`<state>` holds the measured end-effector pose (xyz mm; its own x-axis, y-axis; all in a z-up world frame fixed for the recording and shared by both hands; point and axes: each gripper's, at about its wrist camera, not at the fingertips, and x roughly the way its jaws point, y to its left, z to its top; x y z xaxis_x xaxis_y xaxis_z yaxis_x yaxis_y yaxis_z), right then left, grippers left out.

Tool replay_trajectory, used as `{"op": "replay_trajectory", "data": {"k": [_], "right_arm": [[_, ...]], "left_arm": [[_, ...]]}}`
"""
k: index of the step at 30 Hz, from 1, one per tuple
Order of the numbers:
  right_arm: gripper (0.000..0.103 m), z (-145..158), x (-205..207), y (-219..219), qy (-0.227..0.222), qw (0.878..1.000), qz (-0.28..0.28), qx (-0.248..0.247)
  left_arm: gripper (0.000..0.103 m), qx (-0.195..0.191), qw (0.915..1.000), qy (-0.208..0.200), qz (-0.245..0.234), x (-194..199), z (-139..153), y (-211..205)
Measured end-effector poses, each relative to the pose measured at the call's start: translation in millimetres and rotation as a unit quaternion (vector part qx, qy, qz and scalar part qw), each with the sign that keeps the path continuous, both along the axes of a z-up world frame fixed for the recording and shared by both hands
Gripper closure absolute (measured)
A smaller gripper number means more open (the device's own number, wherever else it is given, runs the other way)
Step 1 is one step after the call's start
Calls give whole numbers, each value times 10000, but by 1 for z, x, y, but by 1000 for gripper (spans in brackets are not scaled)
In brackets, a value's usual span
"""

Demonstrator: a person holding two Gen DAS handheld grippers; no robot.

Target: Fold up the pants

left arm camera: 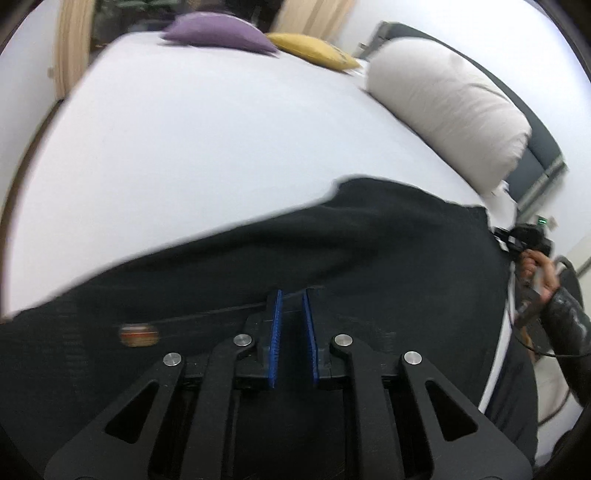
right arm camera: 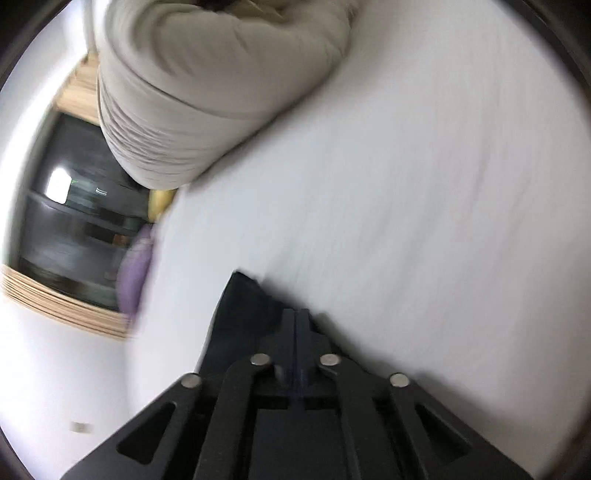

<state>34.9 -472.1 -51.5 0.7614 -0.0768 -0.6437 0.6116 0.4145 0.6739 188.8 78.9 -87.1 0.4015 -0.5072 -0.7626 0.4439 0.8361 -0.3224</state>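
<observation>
Black pants (left arm camera: 369,236) lie spread across the near part of a white bed (left arm camera: 207,147). A small orange label (left arm camera: 139,334) shows on the fabric at the left. My left gripper (left arm camera: 293,295) sits low over the pants, its blue pads (left arm camera: 275,332) a narrow gap apart with dark cloth between them. My right gripper (right arm camera: 296,314) is shut on a corner of the black pants (right arm camera: 243,302) above the sheet. It also shows at the pants' right edge in the left wrist view (left arm camera: 524,236), held by a hand.
A large cream pillow (left arm camera: 447,107) lies at the bed's right side and shows in the right wrist view (right arm camera: 207,85). A purple cushion (left arm camera: 218,31) and a yellow cushion (left arm camera: 314,50) lie at the far edge. A dark headboard (left arm camera: 543,155) stands behind the pillow.
</observation>
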Motion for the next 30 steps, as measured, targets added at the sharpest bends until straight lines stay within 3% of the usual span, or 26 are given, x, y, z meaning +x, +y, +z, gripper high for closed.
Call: {"op": "replay_trajectory", "data": {"k": [3,6,10,13,15,19,22,23,25,27,28,30], "right_arm": [[98,30,15,67,-487,9951,856,33],[98,29,44,177,-774,9724,2116,608],[98,0,108,333,-610,9277,3470,1236],[98,-25,170,360,-266,9182,3645,1529],[103,-40,189,341,-132,9199,3504,1755],[103,-50,211,322,-266,9252,3314,1831],[103,-54,217,316,-405,9367,3024,1718],[103,-58,242,328,-435,9411,2839,1782],[103,-48,236,295,-399,9621,2249,1492],[103,-43,226,272,-241,9743,1742,1407],[101,-35,217,269,-206,9772,1635,1336],[96,-13,195,280,-372,9737,1973,1079]], "left_arm": [[89,122,9983,-207,527,-4,19,20],[89,52,9987,-214,466,-12,28,-1],[89,82,9999,-86,-85,-4,27,-64],[89,419,9986,-85,-311,19,12,-97],[89,425,9989,68,-175,39,0,-99],[89,-375,9983,405,190,65,-15,-68],[94,-613,9965,508,251,75,-18,-56],[94,-640,9964,508,247,77,-18,-55],[94,-703,9958,477,337,79,-15,-46],[94,-612,9960,414,502,78,-9,-33],[94,-412,9965,301,657,75,-3,-24],[94,-191,9949,206,965,66,10,-7]]}}
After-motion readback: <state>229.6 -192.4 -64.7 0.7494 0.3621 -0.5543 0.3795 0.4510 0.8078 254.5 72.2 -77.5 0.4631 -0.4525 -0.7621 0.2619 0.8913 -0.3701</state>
